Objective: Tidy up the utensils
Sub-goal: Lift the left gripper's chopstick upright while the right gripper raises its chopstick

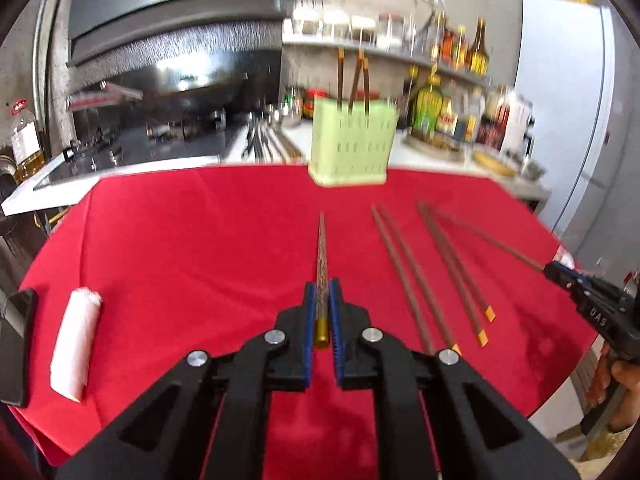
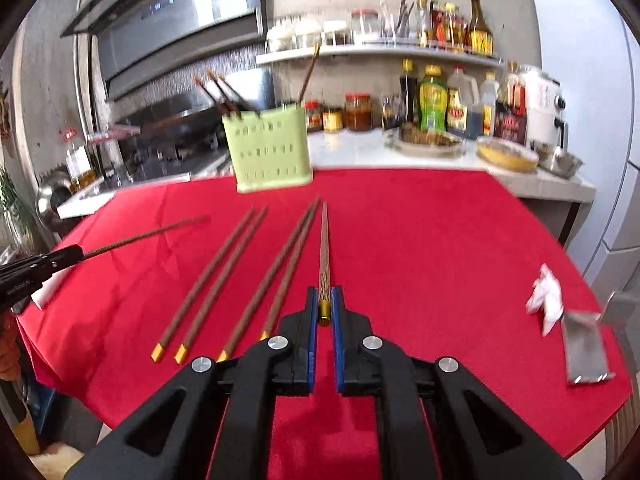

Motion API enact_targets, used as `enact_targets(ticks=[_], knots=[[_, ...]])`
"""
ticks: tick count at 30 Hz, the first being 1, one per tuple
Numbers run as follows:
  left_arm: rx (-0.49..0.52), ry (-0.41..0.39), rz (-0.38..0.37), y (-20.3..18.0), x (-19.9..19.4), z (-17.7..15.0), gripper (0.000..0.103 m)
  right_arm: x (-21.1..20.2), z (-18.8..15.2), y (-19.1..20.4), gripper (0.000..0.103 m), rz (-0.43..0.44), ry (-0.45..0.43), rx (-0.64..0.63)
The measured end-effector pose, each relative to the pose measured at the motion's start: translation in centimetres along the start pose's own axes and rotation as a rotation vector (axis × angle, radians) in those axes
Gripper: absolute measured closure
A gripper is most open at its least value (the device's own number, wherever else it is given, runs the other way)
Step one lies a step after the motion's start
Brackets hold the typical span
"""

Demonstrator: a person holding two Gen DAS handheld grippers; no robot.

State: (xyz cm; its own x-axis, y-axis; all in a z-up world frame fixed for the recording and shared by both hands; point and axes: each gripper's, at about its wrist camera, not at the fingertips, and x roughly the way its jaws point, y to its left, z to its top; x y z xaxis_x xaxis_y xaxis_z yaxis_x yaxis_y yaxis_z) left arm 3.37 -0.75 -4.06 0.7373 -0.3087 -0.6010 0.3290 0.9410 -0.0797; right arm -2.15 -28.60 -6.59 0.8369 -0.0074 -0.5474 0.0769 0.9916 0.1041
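The right claw (image 2: pixel 324 300) is clamping one chopstick (image 2: pixel 323 248) near its gold-capped end, the tip pointing toward the green holder (image 2: pixel 272 156). The holder is standing at the far edge of the red cloth (image 2: pixel 420 240), several chopsticks leaning inside. Four loose chopsticks (image 2: pixel 224 276) are lying left of the claw. The left claw (image 2: pixel 70 255) is gripping another chopstick (image 2: pixel 148 236) at far left.

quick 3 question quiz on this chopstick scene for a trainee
1. True or false: the left gripper and the right gripper each grip a chopstick.
2. How many chopsticks lie loose on the red cloth?
A) two B) four C) six
3. Fill in: the green holder stands at the cloth's ____ edge.

Key: 1 true: one chopstick is between the left fingers, another chopstick between the right. 2 B, two pairs. 3 far.
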Motion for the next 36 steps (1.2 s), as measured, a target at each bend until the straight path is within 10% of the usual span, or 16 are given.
enact_targets(ticks=[15,36], knots=[[0.03,-0.237,-0.008,0.8,-5.0,7.8,0.096,-4.1,10.6,-0.2,0.096,0.032,-0.23,-0.018],[0.065,-0.185,-0.027,0.7,-1.5,11.1,0.096,-0.4,15.3,0.0,0.095,-0.003,-0.218,-0.09]])
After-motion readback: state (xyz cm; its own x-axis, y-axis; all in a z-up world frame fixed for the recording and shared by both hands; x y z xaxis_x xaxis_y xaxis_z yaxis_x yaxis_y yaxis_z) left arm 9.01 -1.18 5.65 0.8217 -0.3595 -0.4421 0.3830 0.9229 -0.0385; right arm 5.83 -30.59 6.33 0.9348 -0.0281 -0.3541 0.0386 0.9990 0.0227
